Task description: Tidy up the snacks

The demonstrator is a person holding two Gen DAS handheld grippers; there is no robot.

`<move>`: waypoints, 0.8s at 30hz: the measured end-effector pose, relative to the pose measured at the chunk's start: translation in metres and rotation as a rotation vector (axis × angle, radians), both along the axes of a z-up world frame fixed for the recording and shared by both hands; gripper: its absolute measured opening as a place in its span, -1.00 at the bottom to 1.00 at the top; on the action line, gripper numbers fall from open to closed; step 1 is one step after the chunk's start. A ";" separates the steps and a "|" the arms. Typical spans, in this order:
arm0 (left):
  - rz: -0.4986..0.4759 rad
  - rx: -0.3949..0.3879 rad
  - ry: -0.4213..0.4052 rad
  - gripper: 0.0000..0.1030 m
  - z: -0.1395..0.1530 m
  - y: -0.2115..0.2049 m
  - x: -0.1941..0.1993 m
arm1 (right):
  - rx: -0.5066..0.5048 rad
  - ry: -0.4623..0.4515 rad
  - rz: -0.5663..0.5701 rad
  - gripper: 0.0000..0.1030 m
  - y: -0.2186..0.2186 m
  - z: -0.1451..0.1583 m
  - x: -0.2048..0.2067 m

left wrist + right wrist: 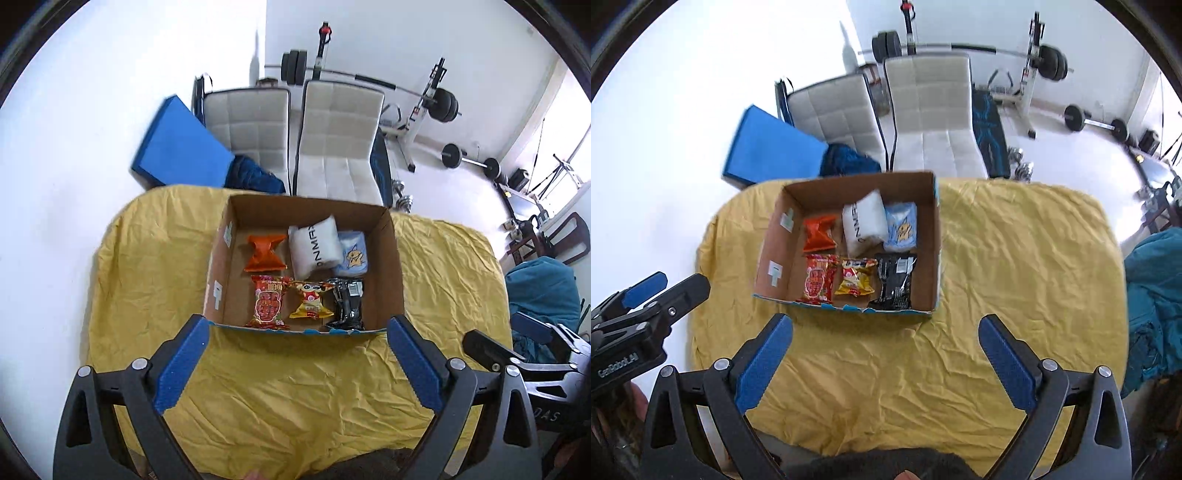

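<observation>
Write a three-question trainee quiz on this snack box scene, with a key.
1. True or false: the left gripper grips a snack.
2. How many packets lie in the cardboard box?
3. Which packet sits nearest the box's front right corner? A) orange packet B) black packet C) white packet

Key:
1. False; both it and the right gripper are open and empty above the yellow cloth.
2. Six.
3. B.
</observation>
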State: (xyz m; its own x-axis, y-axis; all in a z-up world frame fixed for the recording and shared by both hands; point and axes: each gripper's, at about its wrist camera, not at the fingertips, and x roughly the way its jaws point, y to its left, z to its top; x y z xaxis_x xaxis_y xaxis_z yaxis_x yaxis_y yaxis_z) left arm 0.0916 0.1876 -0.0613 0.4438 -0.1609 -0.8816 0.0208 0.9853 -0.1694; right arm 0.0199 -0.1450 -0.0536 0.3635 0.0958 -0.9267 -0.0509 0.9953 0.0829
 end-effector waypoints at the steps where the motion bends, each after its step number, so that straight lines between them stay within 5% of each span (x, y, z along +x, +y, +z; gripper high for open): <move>1: -0.001 0.000 -0.014 0.92 0.009 -0.002 -0.006 | -0.005 -0.014 0.001 0.99 -0.001 0.009 -0.006; 11: 0.005 0.034 -0.102 0.92 0.055 -0.005 -0.044 | -0.027 -0.091 -0.005 0.99 -0.007 0.060 -0.046; 24: 0.016 0.036 -0.081 0.92 0.052 -0.002 -0.060 | -0.045 -0.106 -0.006 0.99 -0.003 0.072 -0.056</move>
